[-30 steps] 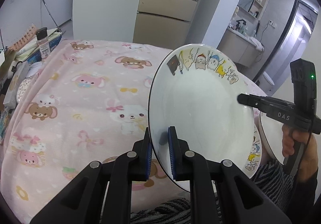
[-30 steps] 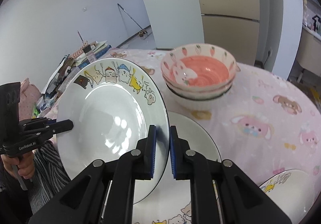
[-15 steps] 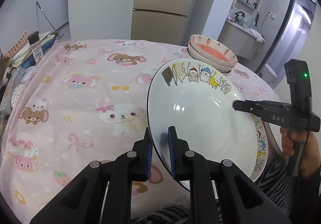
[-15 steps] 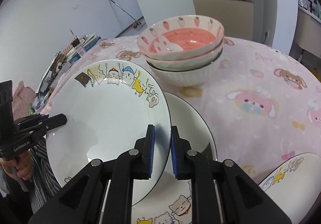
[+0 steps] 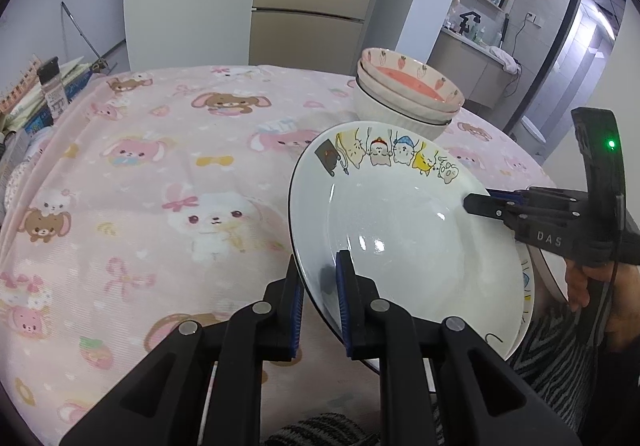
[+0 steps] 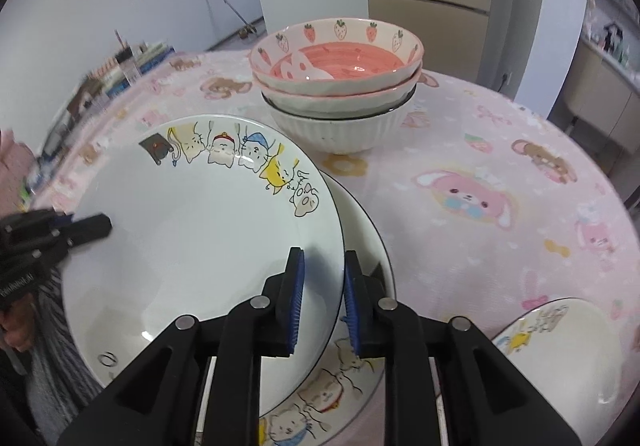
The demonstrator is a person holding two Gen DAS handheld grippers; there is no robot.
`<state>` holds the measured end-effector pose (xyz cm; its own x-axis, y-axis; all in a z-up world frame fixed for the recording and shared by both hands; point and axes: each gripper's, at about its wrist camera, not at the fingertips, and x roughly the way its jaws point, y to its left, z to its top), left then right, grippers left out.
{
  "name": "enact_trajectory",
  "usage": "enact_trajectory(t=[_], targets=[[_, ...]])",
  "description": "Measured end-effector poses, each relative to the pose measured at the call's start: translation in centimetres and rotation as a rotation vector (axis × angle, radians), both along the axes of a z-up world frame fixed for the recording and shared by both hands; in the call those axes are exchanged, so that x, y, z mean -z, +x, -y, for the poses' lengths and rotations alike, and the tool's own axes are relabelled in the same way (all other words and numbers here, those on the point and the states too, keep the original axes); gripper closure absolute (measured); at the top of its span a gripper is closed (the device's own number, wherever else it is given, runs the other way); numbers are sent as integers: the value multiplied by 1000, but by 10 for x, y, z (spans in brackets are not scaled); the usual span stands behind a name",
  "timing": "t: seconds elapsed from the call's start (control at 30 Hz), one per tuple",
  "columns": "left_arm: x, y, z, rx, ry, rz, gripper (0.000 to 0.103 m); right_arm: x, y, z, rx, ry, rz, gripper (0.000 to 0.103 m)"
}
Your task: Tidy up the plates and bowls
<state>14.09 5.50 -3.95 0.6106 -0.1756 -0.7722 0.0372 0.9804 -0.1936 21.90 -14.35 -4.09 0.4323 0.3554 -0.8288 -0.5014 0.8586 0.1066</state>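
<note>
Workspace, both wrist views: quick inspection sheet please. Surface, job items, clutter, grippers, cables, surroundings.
Surface: round table under a pink cartoon-animal cloth.
Job's things: cat-print plate held tilted above a second plate lying on the cloth; a third plate at the near right edge; bowl stack, two strawberry bowls nested in a white ribbed one.
Clutter: spice jar and books or boxes at the far left edge.
Grippers: left gripper and right gripper each clamp opposite rim edges of the cat-print plate.
Cables: thin dark cable by the hand on the right gripper.
Surroundings: beige cabinet, counter with a sink, open doorway.
</note>
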Motion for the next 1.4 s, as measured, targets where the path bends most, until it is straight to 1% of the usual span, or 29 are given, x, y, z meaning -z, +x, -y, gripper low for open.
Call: enact_trajectory(t=[0.1,0.27,0.4,0.5,0.6,0.73,0.8,0.83,0.87,0.93,0.97,1.0,1.03,1.07,1.1,1.13,1.17,1.2,1.27,1.3,1.4], targets=[[1,0,3,3,8,3,87,-3,-6,-6,-10,-74,36,83],[4,1,13,30,43,0,85,-6,-14,-7,-22,-181,81,83],[6,4,12,36,39,-7,85,-6,-21,-14,-38,-267,119,83],[7,4,19,49,65,-10,84,-6,-27,-19,-51,-340,152,83],[10,4,24,63,80,-15,84,-7,-28,-16,-50,-372,163,83],[10,3,31,68,146,-3,84,-6,-27,-12,-32,-401,176,83],[10,3,32,68,154,-1,84,-7,-28,-12,-34,-402,177,83],[10,3,31,71,142,-2,84,-7,-27,-12,-34,-400,176,83],[11,3,29,73,128,-4,84,-7,-27,-11,-36,-396,173,81],[11,2,24,69,94,-6,84,-8,-27,-9,-33,-385,176,60],[11,2,23,65,91,-5,82,-11,-27,-7,-28,-374,186,44],[10,0,24,53,106,1,79,-14,-29,-6,-35,-343,196,39],[7,-2,26,35,138,14,65,-18,-30,-4,-56,-292,191,38],[4,-4,30,36,163,35,39,-22,-30,0,-70,-240,181,33],[0,-7,34,54,172,60,22,-27,-30,3,-74,-192,184,24],[-3,-11,36,64,181,87,2,-32,-32,4,-76,-155,195,18],[-8,-15,38,61,197,119,0,-37,-33,7,-76,-115,203,7],[-11,-17,39,58,207,136,0,-41,-34,10,-75,-76,205,0],[-13,-19,39,58,211,148,0,-49,-36,13,-81,-12,215,0],[-14,-19,39,53,214,148,0,-52,-36,14,-77,5,221,0],[-22,-20,38,54,219,158,0,-62,-37,16,-48,11,254,0]])
